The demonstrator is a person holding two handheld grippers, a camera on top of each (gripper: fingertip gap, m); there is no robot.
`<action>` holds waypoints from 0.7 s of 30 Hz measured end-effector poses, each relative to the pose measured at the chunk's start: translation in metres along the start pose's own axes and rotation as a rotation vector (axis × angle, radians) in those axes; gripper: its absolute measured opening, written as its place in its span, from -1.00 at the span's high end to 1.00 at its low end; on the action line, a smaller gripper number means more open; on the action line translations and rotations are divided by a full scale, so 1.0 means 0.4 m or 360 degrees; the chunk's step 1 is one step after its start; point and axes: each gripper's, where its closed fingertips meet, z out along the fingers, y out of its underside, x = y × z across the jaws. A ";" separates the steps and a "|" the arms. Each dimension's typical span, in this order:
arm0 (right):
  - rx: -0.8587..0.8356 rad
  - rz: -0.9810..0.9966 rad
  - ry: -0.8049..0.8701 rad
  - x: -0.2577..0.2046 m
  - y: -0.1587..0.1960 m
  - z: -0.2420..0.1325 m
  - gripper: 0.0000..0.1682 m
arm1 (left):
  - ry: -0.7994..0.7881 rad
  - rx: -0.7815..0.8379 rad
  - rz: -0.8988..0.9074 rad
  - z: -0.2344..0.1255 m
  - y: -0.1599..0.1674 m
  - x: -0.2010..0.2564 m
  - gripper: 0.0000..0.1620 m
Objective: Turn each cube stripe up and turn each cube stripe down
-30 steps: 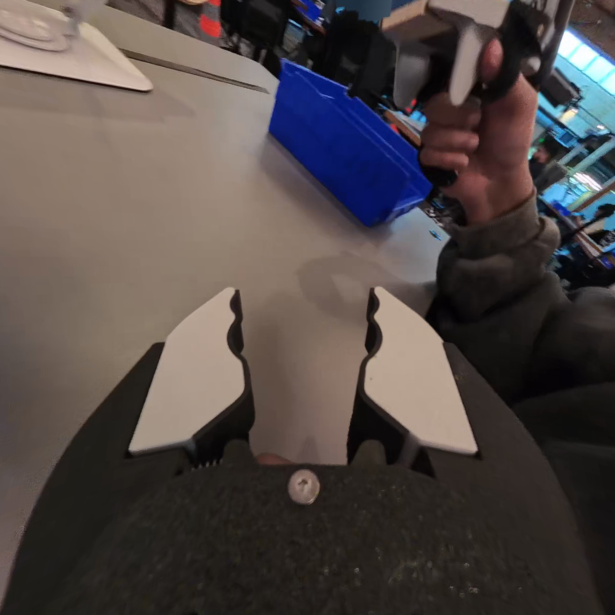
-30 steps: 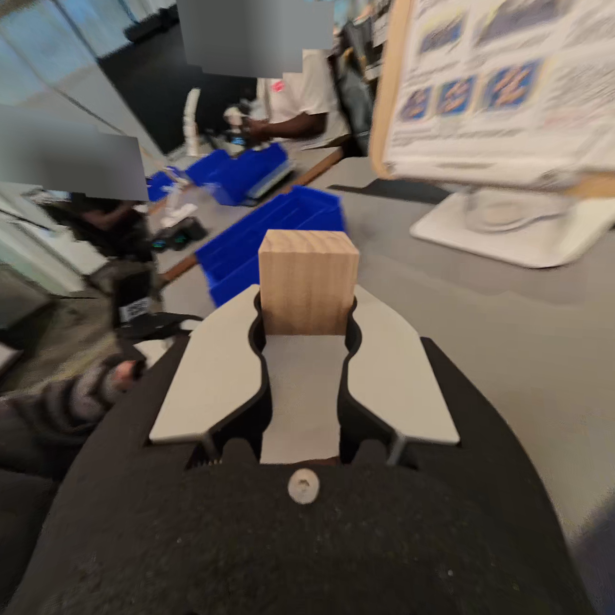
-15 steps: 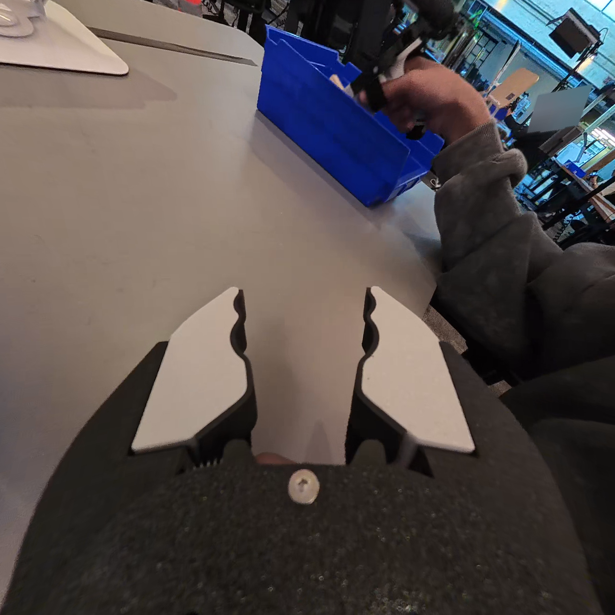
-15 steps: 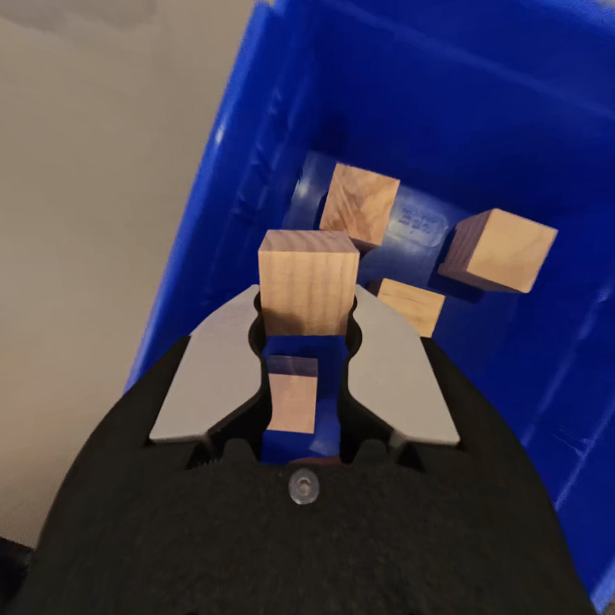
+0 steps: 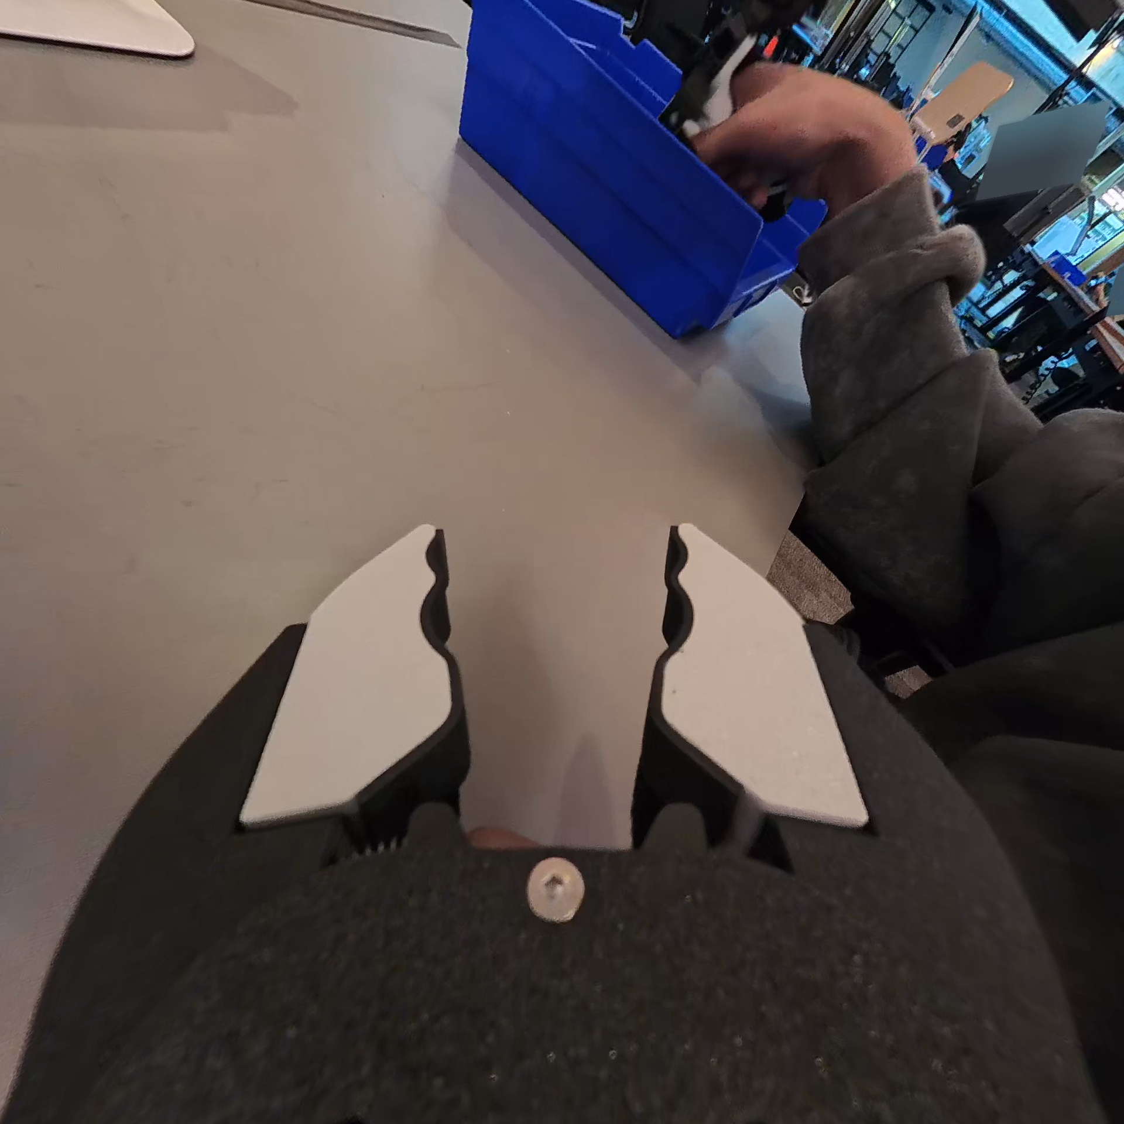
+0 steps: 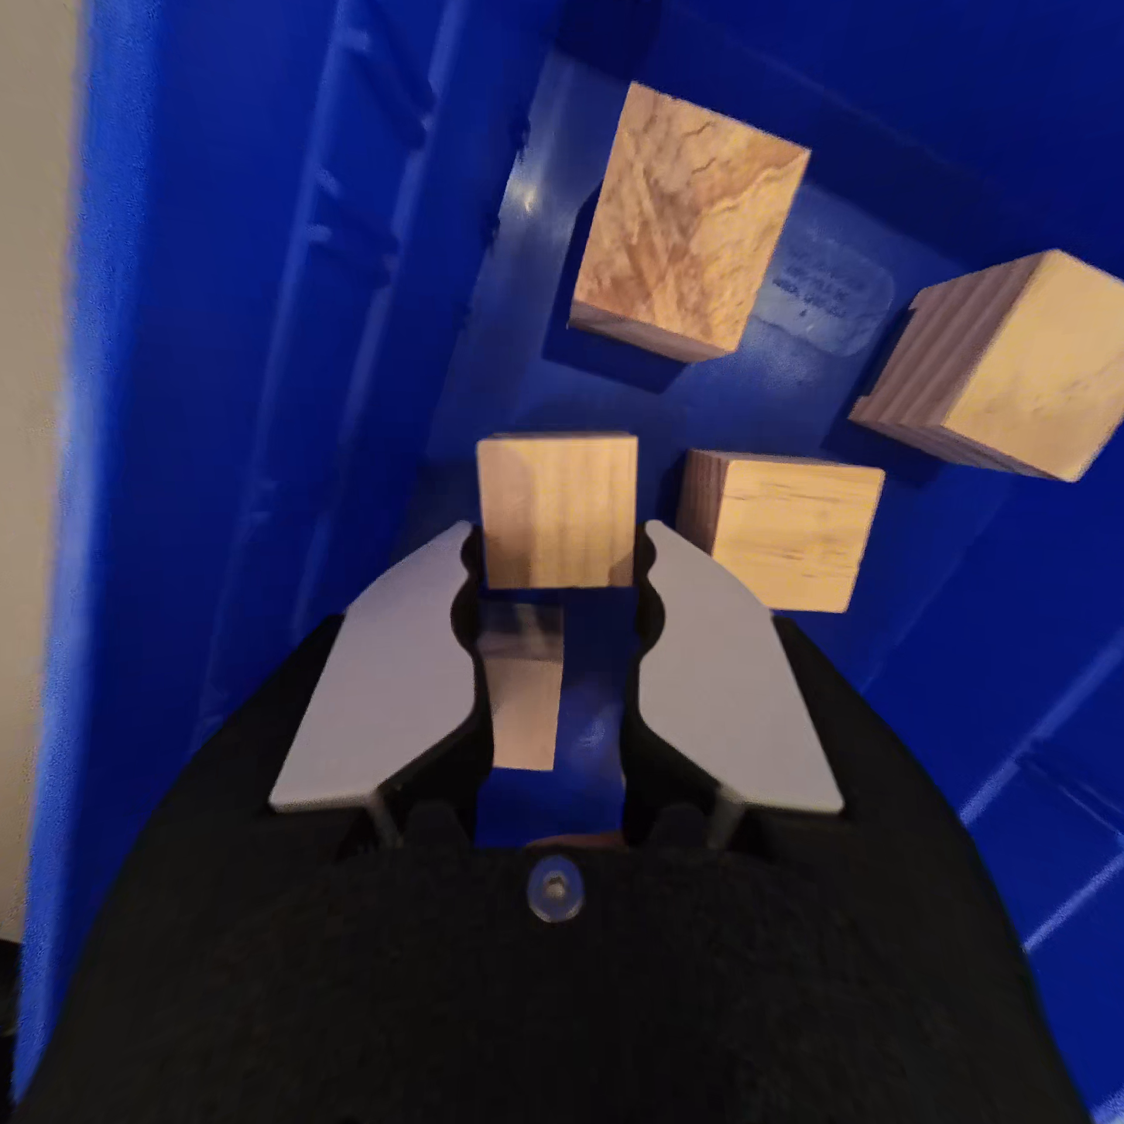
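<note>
Right claw (image 6: 558, 535) is down inside the blue bin (image 6: 243, 426), tilted toward the bin floor. It grips a wooden cube (image 6: 556, 508) between its fingertips; both fingers press the cube's side faces, the upper half of the cube standing clear above the tips. No stripe can be made out on the face that shows (view is blurred).

Loose cubes on the bin floor:
- one just right of the held cube (image 6: 784, 529), pale top, dark side face;
- one farther in (image 6: 687, 225), rotated, with a rough grain face up;
- one at far right (image 6: 997, 371), dark ridged side toward the camera, partly cut by the frame edge;
- one seen through the gap between the fingers (image 6: 526, 693), below the held cube.
All four lie apart from each other.

Left claw (image 5: 553, 535) hovers low over the grey counter (image 5: 243, 304), fingers spread wide, nothing between them. The bin (image 5: 596, 176) sits ahead and to the right near the counter edge; the person's right hand (image 5: 803, 134) reaches into it, grey sleeve (image 5: 888, 316) bunched at the wrist.
</note>
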 end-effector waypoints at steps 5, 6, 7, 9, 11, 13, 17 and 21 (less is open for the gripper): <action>0.0669 -0.0024 -0.0029 -0.044 -0.072 -0.274 0.31 | -0.0014 0.0018 0.0016 -0.006 -0.005 -0.001 0.16; 0.0862 -0.0059 -0.0025 -0.067 -0.082 -0.357 0.32 | -0.0025 0.0033 0.0022 -0.010 -0.009 -0.003 0.16; 0.1066 -0.0106 -0.0025 -0.099 -0.090 -0.437 0.32 | -0.0039 0.0050 0.0028 -0.014 -0.014 -0.006 0.16; 0.1475 -0.0225 -0.0108 -0.201 -0.097 -0.568 0.32 | -0.0093 0.0096 0.0039 -0.027 -0.028 -0.017 0.16; 0.1771 -0.0340 -0.0340 -0.351 -0.087 -0.631 0.31 | -0.0225 0.0159 0.0071 -0.049 -0.046 -0.041 0.16; 0.1960 -0.0311 -0.0630 -0.501 -0.068 -0.620 0.32 | -0.0396 0.0236 0.0099 -0.078 -0.069 -0.074 0.16; 0.1769 -0.0395 -0.0750 -0.724 0.023 -0.345 0.29 | -0.0631 0.0342 0.0079 -0.129 -0.088 -0.123 0.15; 0.1607 -0.0599 -0.0604 -0.809 0.080 -0.191 0.30 | -0.0737 0.0354 0.0133 -0.138 -0.084 -0.148 0.13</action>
